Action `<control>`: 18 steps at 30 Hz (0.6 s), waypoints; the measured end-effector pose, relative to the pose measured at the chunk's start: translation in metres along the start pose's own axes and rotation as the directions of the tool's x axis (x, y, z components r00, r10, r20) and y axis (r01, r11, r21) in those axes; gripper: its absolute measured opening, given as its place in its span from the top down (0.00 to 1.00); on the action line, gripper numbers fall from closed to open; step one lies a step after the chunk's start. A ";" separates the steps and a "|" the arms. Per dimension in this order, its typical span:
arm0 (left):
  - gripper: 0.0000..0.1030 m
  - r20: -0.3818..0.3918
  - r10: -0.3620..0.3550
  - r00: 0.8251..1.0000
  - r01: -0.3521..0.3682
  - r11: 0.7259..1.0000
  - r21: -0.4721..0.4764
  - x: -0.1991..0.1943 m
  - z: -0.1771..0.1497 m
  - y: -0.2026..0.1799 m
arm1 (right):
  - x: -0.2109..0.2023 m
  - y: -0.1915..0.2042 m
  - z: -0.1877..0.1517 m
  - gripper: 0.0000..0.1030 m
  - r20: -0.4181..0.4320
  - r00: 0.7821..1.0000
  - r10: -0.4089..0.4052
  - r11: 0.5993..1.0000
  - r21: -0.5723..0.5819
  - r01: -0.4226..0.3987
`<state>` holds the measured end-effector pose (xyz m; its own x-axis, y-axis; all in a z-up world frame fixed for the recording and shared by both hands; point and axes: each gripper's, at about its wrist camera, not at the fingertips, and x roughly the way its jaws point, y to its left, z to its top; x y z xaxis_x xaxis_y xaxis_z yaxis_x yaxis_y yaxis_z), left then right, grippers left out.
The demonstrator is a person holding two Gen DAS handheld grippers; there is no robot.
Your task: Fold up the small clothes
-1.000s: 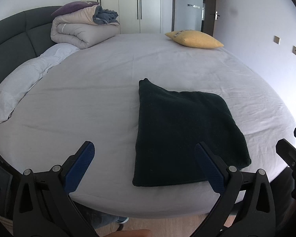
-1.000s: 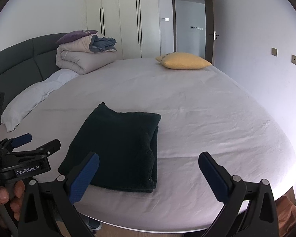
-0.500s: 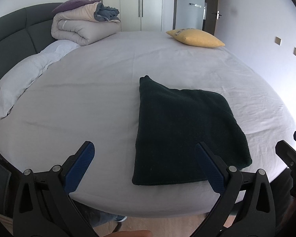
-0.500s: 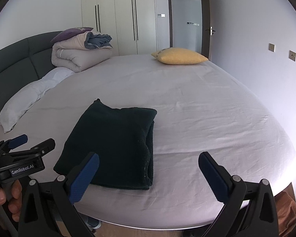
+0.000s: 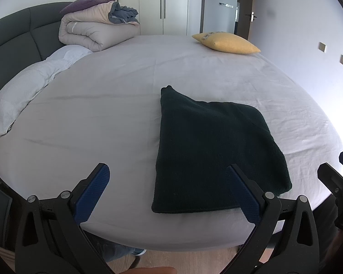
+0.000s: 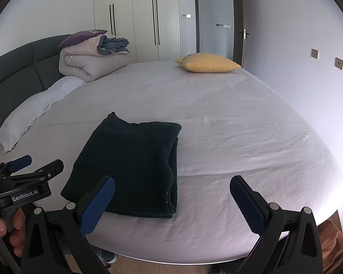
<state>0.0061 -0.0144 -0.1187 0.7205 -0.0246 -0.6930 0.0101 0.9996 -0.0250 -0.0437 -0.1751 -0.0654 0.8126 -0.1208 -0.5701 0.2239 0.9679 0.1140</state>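
Left wrist view: left gripper [image 5: 168, 180] jaws spread wide, empty, above the bed [image 5: 103, 96] edge — dark folded garment [image 5: 215, 153] lies flat just ahead. Right wrist view: right gripper [image 6: 172, 190] likewise agape, holding nothing — the garment [image 6: 132, 162] sits ahead-left, layered edges facing right.

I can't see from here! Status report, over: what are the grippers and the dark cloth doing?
Left gripper open, empty. Right gripper open, empty. Dark cloth folded, flat on bed. Nothing in the way.
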 end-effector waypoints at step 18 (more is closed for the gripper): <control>0.00 -0.003 -0.003 1.000 0.003 1.000 -0.001 0.001 0.000 0.000 | 0.000 0.000 -0.002 0.00 -0.006 1.000 0.003 1.000 0.007 -0.003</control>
<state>0.0066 -0.0140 -0.1198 0.7184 -0.0273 -0.6951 0.0113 0.9996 -0.0276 -0.0450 -0.1744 -0.0666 0.8099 -0.1167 -0.5748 0.2254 0.9667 0.1213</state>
